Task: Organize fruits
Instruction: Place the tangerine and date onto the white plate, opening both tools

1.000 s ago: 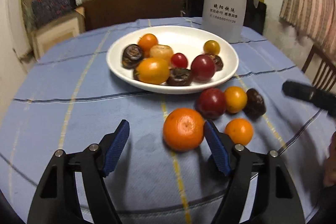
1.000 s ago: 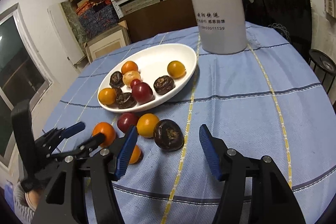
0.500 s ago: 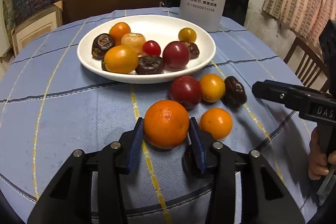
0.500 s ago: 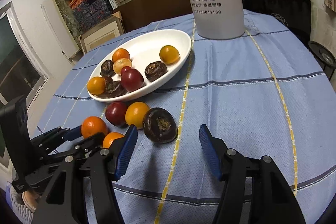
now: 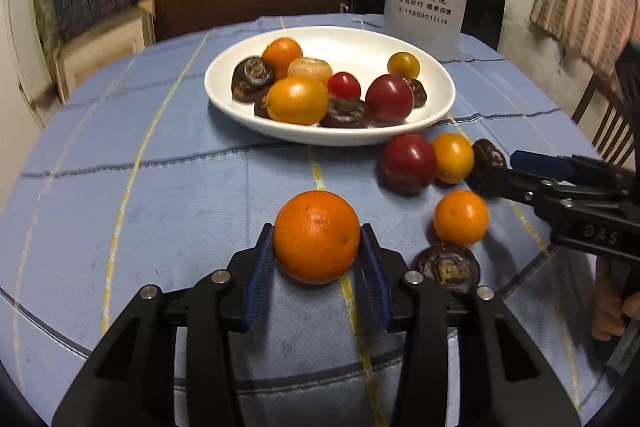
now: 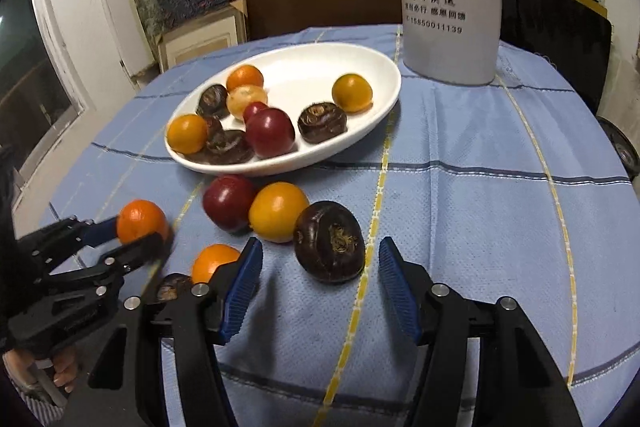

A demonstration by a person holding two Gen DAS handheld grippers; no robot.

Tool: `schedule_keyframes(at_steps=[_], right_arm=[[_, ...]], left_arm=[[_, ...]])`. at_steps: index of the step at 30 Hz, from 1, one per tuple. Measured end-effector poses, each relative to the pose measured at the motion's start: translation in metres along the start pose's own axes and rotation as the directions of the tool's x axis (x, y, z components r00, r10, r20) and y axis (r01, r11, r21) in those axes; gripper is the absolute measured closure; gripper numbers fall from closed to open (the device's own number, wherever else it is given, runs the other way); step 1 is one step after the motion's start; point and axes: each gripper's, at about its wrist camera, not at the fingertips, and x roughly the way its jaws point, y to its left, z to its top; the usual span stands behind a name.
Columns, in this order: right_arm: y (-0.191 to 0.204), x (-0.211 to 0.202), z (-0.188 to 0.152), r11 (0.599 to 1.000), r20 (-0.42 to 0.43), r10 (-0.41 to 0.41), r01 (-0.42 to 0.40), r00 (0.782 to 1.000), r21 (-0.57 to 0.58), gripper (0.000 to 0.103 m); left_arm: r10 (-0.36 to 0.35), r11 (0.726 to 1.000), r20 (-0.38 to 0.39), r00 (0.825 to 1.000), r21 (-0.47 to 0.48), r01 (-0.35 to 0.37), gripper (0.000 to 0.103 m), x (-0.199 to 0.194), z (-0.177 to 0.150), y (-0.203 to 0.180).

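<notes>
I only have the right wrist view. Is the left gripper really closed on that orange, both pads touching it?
Observer: Yes. The left wrist view shows both blue pads pressed against the sides of the orange, so the left gripper is shut on it.
Operator: What's half hidden behind my left finger?
Observer: A flat dark brown fruit on the tablecloth, right beside the small orange.
Operator: How do my tips look from the side?
Observer: The right gripper is open, its tips level with the larger dark fruit.
</notes>
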Motion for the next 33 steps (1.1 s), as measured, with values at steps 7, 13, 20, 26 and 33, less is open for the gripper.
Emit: schedule_keyframes(at_steps=[7,13,20,26,33], right_arm=[[-0.003,0.007,-0.004,1.0,-0.021,-0.009,0.009,1.0,-0.003,0.066],[-0.008,-0.005,-0.006,1.0,0.005,0.006,-0.006,1.0,0.007,0.066],[-0.012,-0.022,-0.007,0.998,0.042,0.053,-0.055,0.998,0.043,0.066],[-0.017,-0.043,0.002,0.992,0.119,0.089,-0.098,0.989,0.074,0.066],[-0.007,-0.031,0.064,0.992,0.114,0.112,-0.119,0.987,0.048,0.066]], left_arm=[[-0.023,1.0,0.001,1.0,-0.019,0.023,0.061,-0.001,-0.001,0.002],[-0.029,0.999,0.013,0.999,-0.023,0.03,0.062,-0.006,-0.003,0.0],[-0.026,0.999,0.041,0.999,-0.028,0.028,0.062,-0.016,-0.004,-0.002],[-0.043,0.998,0.059,0.997,-0.042,0.046,0.062,-0.02,0.014,-0.003],[-0.045,0.998,0.084,0.995,-0.034,0.048,0.062,0.004,0.089,-0.002]])
